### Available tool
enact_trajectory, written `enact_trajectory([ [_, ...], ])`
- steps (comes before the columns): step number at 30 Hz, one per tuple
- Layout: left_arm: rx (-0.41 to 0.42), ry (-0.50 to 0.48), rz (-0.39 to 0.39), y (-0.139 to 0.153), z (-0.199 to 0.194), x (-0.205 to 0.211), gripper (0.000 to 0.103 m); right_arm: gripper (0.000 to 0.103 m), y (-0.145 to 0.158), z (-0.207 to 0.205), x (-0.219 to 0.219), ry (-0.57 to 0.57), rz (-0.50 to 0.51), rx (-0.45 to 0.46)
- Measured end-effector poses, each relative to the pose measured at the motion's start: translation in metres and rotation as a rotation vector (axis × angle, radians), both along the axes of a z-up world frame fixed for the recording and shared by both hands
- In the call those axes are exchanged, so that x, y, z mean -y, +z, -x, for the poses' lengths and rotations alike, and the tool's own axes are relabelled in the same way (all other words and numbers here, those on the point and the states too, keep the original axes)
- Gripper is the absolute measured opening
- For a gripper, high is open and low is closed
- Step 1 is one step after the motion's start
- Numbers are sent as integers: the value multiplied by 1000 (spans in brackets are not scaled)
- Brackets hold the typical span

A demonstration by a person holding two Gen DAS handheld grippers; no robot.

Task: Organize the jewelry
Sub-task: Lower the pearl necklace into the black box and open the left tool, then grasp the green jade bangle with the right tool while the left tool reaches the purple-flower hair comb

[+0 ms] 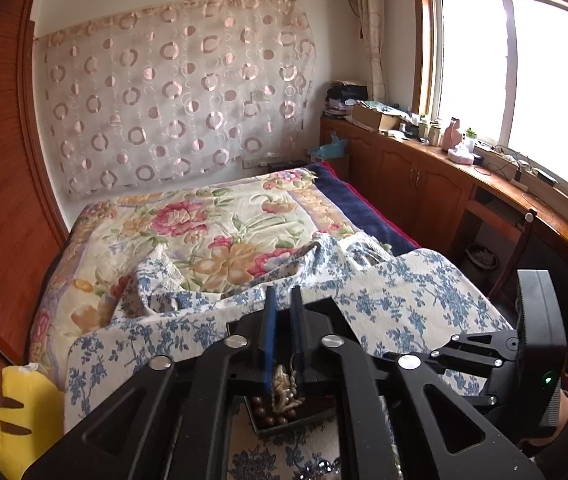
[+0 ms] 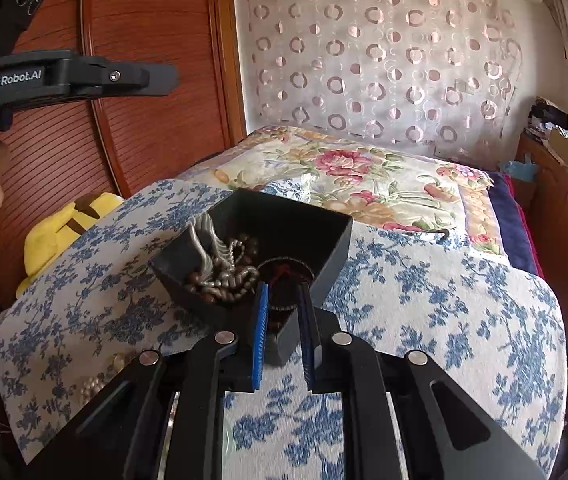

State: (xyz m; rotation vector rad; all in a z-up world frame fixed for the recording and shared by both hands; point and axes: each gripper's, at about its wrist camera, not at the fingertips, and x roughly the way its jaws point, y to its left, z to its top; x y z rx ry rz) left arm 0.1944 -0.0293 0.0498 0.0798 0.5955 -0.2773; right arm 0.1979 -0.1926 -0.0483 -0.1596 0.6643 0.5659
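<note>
**Plainly, a tilted tray and a dangling strand invite a spill**

The blue-flowered cloth (image 2: 424, 300) covers the near end of the bed, and everything sits relative to it. Above the cloth, the black jewelry tray (image 2: 284, 232) is lifted and tipped, its near corner clenched between the blue pads of the right gripper (image 2: 284, 316). Inside the tray lie a silvery chain necklace (image 2: 220, 264) and brown wooden beads (image 2: 248, 246), heaped toward the low corner.

The left gripper (image 1: 284, 340) hovers higher over the cloth, closed on a pearl strand (image 1: 284, 386) that hangs straight down into the tray.

The main risk is the tray: held by a single corner, it could pivot and slide its contents onto the cloth. Next, the pearl strand could snag the chain as it lowers, tangling them. Smallest, a loose sparkly piece (image 1: 320, 468) lies on the cloth near the bottom edge and could be knocked off.
</note>
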Motion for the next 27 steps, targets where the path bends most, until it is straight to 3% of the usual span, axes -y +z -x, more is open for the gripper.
enact_trajectory([
  [9,-23,-22,-28,-31,34,1,42,17,-6,36,13,-7,-3,-1],
  [17,-94,-43,-26,-68,57,-2,46,18,-29,48,7,25,49,-51],
  [19,-100,-45,-29,-76,61,-2,70,18,-34,49,6,32,53,-67],
  [27,-176,-48,-27,-111,68,-3,71,18,-49,53,4,67,64,-125],
])
